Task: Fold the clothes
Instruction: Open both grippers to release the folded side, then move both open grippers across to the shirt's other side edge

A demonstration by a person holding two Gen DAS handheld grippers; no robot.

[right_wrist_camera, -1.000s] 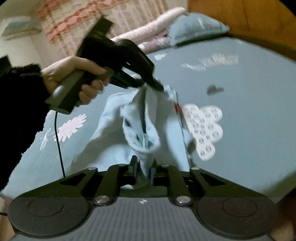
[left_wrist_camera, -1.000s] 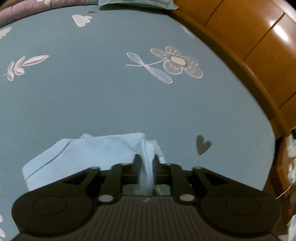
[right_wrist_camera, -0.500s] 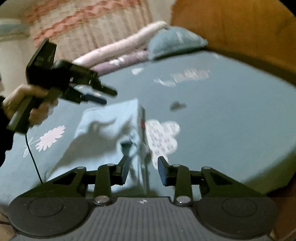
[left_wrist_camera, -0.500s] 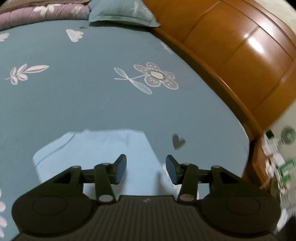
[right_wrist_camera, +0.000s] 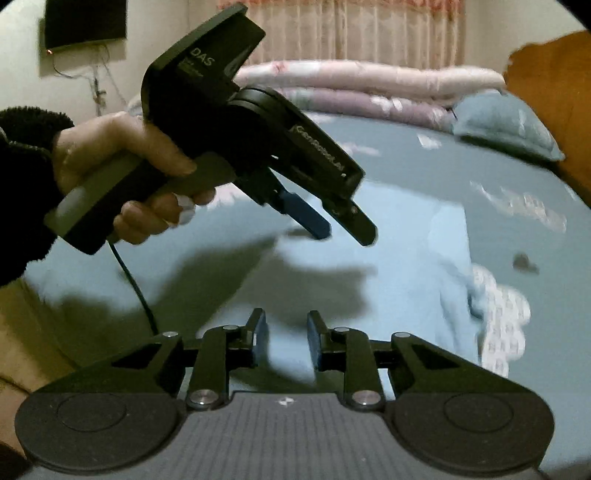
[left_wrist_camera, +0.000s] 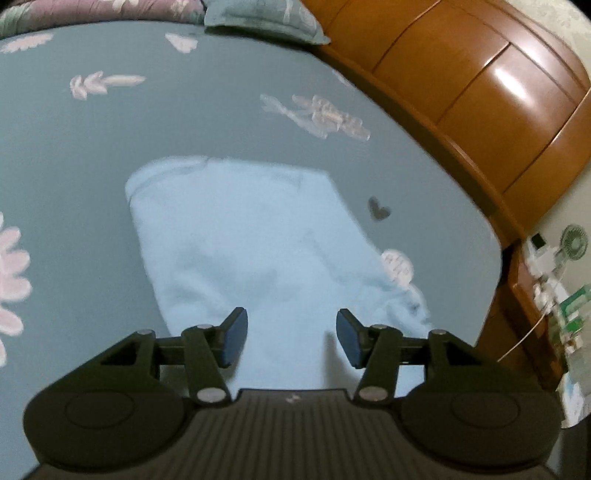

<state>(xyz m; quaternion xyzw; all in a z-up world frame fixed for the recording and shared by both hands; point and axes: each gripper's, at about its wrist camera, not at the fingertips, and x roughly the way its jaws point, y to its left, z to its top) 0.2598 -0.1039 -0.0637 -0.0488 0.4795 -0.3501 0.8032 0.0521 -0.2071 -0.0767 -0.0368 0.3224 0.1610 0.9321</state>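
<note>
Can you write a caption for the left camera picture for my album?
Open left tongs hover over a light blue garment lying on the flowery bed.

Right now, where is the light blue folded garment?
The light blue folded garment lies flat on the teal floral bedsheet, just ahead of the open left gripper, left of the small dark heart print.

A bed with a teal flowered sheet (left_wrist_camera: 207, 122) meets a glossy wooden headboard (left_wrist_camera: 480, 96). Pink patterned curtains (right_wrist_camera: 354, 29) hang behind rolled quilts (right_wrist_camera: 369, 85).
</note>
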